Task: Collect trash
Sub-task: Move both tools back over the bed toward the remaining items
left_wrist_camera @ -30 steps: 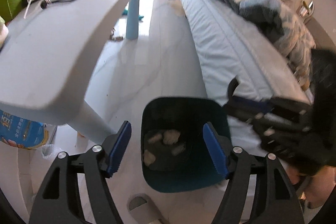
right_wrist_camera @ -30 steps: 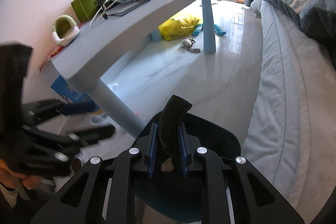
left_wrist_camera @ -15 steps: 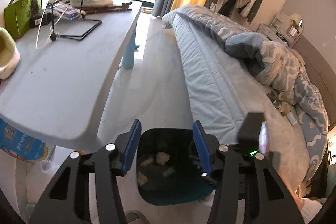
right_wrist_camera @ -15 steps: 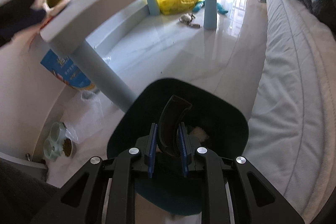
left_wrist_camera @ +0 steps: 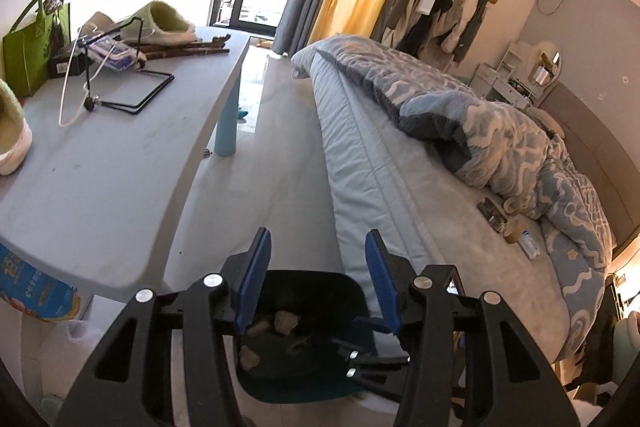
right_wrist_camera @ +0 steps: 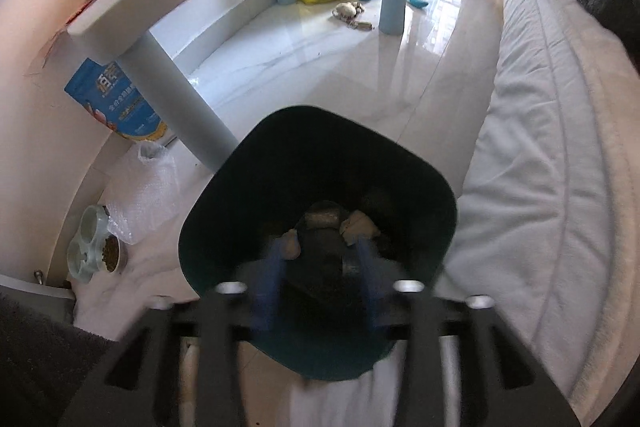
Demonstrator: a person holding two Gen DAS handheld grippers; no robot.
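Note:
A dark teal trash bin (right_wrist_camera: 260, 187) stands on the floor between a table and a bed; it also shows in the left wrist view (left_wrist_camera: 348, 383). Crumpled paper scraps (right_wrist_camera: 358, 223) and a dark curved piece (right_wrist_camera: 320, 223) lie inside it. My right gripper (right_wrist_camera: 318, 279) is open right above the bin mouth, blurred by motion, with nothing between its fingers. My left gripper (left_wrist_camera: 316, 277) is open and empty, held high above the bin. The right gripper's tips show in the left wrist view (left_wrist_camera: 352, 363) over the bin.
A grey table (left_wrist_camera: 100, 167) with slippers, a green bag (left_wrist_camera: 32, 39) and a wire stand is on the left. A bed (left_wrist_camera: 440, 187) with a blue blanket is on the right. A blue food bag (right_wrist_camera: 116, 103), bubble wrap and a pet bowl (right_wrist_camera: 94, 251) lie by the wall.
My right gripper has opened and let go of the dark curved piece, which now lies in the bin. My left gripper has risen higher above the bin.

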